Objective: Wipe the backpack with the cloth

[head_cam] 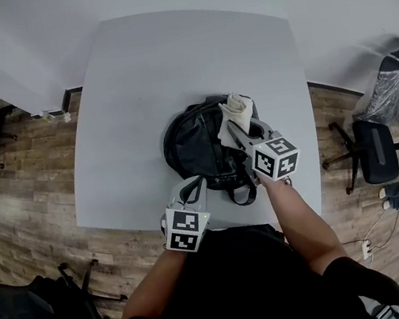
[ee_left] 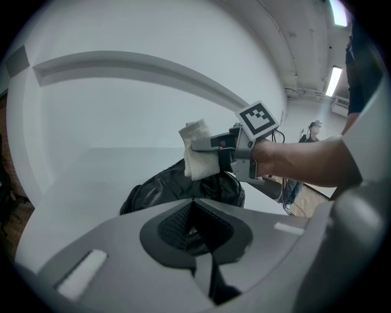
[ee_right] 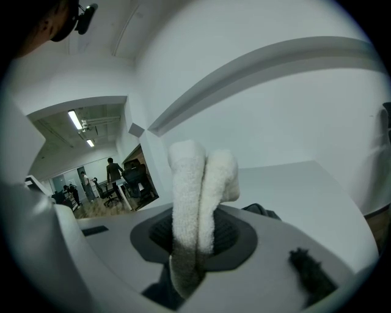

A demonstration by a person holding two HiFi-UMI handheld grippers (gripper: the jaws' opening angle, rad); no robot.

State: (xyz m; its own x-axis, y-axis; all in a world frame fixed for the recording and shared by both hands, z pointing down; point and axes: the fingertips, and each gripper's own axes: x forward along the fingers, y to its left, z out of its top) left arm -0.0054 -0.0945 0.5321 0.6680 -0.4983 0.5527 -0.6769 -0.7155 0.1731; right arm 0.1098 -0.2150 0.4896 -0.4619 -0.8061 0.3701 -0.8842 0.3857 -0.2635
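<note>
At frame centre the right gripper (head_cam: 238, 129), jaws clamped on the cloth (head_cam: 237, 107), is at the upper right of the backpack (head_cam: 196, 148), while the left gripper (head_cam: 189, 189), just below, has its jaws together.

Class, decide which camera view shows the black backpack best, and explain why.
Head view: nearly the whole backpack lies on the table, outline clear. The left gripper view shows only its upper part, beyond the jaws. The right gripper view shows just a dark sliver beside the cloth.
</note>
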